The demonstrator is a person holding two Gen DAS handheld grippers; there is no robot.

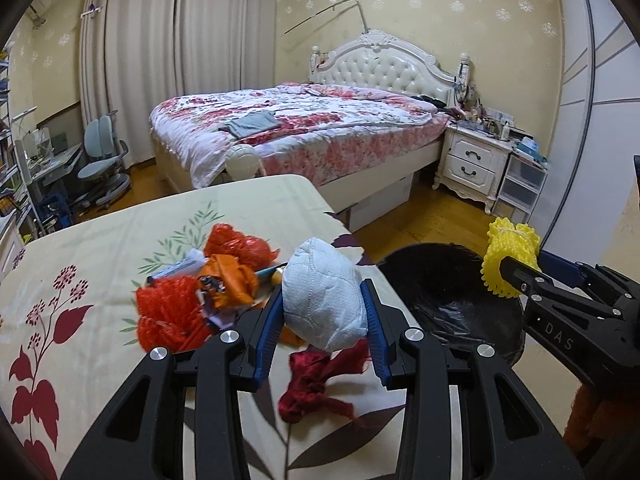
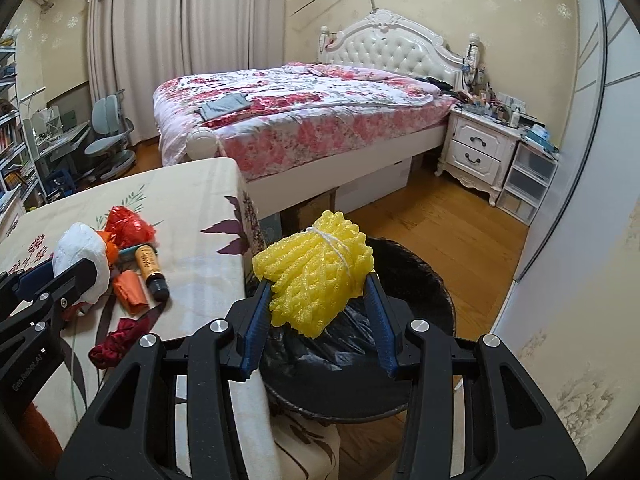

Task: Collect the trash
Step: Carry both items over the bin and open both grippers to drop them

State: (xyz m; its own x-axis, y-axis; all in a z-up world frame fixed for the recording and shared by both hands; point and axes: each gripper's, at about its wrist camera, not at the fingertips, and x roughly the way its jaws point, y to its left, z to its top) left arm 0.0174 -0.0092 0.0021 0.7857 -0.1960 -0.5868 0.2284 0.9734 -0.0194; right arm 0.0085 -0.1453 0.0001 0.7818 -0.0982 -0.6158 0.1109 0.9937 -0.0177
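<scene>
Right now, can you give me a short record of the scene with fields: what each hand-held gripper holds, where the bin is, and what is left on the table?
left hand-held gripper: shut on white wad, above the table
right hand-held gripper: shut on yellow foam net, above the bin
bin: black liner, on floor beside the table edge
left on table: orange net, orange bags, small bottle, dark red scrap

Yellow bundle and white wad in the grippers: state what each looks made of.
Yellow bundle: probably foam netting, matte, with an open mesh weave, tied with white string. White wad: likely soft paper or nonwoven tissue, matte, with embossed quilted lines and crumpled folds.
</scene>
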